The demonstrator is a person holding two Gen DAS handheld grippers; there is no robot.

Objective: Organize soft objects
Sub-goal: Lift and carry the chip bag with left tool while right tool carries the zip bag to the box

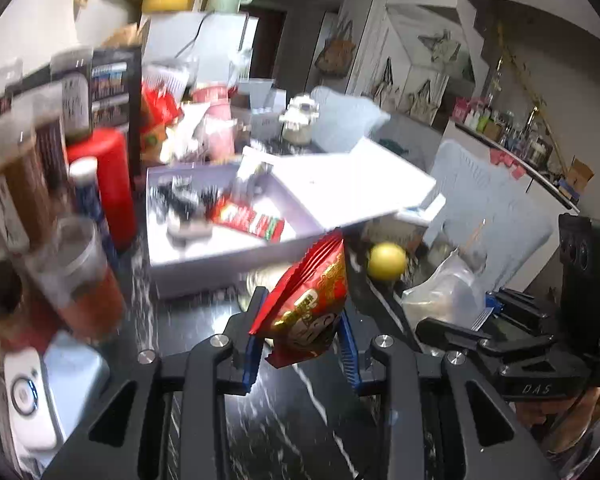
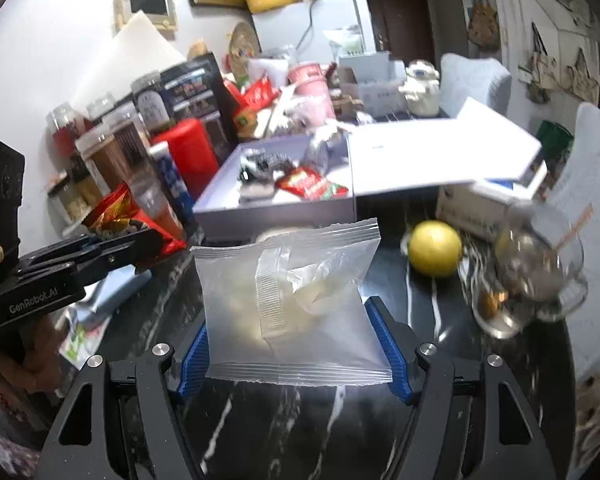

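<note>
**Both packets held, open box ahead at twelve o'clock**

The red snack packet [image 1: 308, 304] stands upright, clenched in the left hand-held gripper [image 1: 300, 344]. The clear pouch [image 2: 292, 300] is gripped flat between the fingers of the right hand-held gripper [image 2: 292, 344], long axis across them. The white box [image 1: 236, 252] lies at twelve o'clock from both, the left one likely nearer. A lemon [image 2: 435, 248] sits at one o'clock of the pouch, a glass mug [image 2: 540, 272] at two o'clock, jars [image 1: 32, 184] at ten o'clock; the dark surface [image 2: 292, 432] between looks unobstructed.

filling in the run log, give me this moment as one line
left gripper: shut on red snack packet | right gripper: shut on clear plastic pouch | white box: open, ahead | lemon: on counter
</note>
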